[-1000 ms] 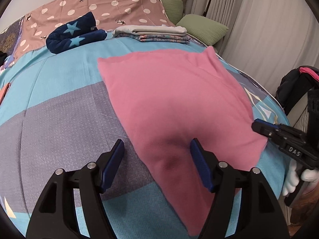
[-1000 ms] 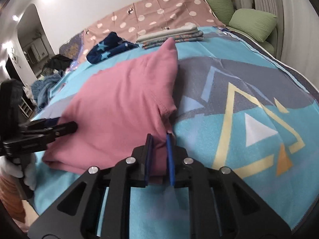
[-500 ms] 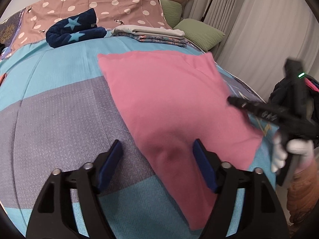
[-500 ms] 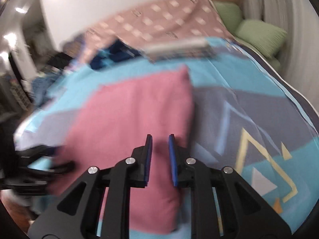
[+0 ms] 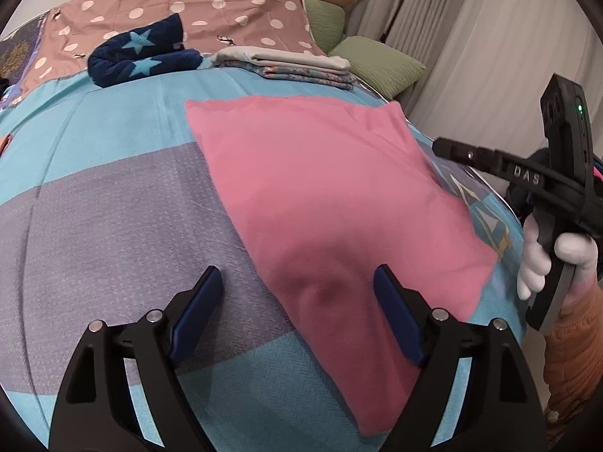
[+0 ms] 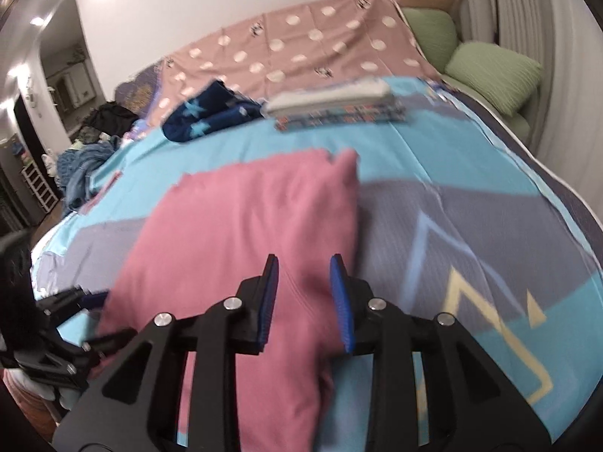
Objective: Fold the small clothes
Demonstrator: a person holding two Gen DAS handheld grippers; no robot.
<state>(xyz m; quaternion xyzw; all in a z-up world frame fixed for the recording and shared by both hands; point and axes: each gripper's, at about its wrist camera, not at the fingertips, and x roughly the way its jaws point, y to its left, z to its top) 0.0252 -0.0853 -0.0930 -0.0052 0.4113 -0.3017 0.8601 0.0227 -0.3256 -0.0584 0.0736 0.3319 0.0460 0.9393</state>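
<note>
The pink cloth [image 5: 331,203] lies folded flat on the bed [image 5: 113,203], in the middle. My left jaws [image 5: 297,301] have just been opening wide and hold nothing. My right jaws [image 6: 304,290] have just been opening a little, empty too, with the folded clothes pile [image 6: 335,107] at 12 o'clock.

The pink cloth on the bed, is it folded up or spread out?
Folded. The pink cloth lies as a flat neat rectangle, its doubled edge showing thick in the right wrist view.
</note>
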